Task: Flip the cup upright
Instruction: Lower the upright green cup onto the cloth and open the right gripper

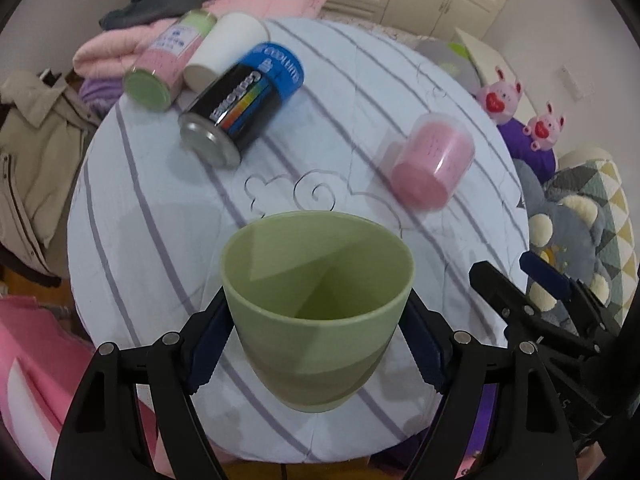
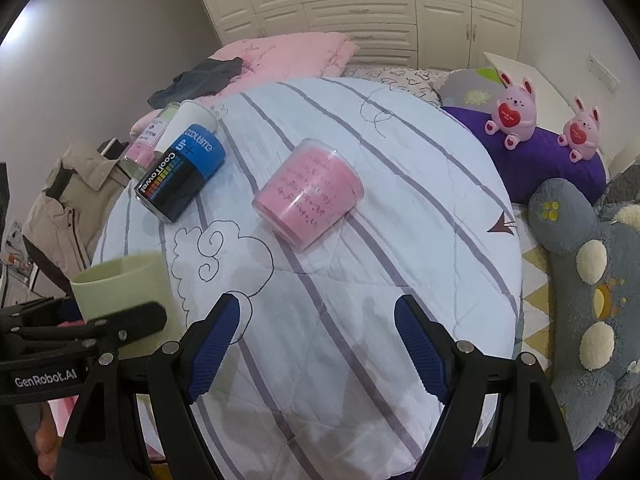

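Low in the frame, the left gripper (image 1: 318, 344) clamps the green cup (image 1: 318, 300) mouth-up over the quilt (image 1: 160, 240), apparently to set it down, while the right gripper (image 2: 318, 344) gapes empty.

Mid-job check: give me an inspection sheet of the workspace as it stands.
Surface: striped quilt, wrinkled.
Job's things: green cup, mouth up, clamped in left gripper.
Clutter: pink cup, black-and-blue can, white cup and pink-green can, all on their sides.
Grippers: left shut on green cup; right gripper open, holding nothing.
Cables: nothing seen.
Surroundings: pink bunnies, grey plush, wardrobe.
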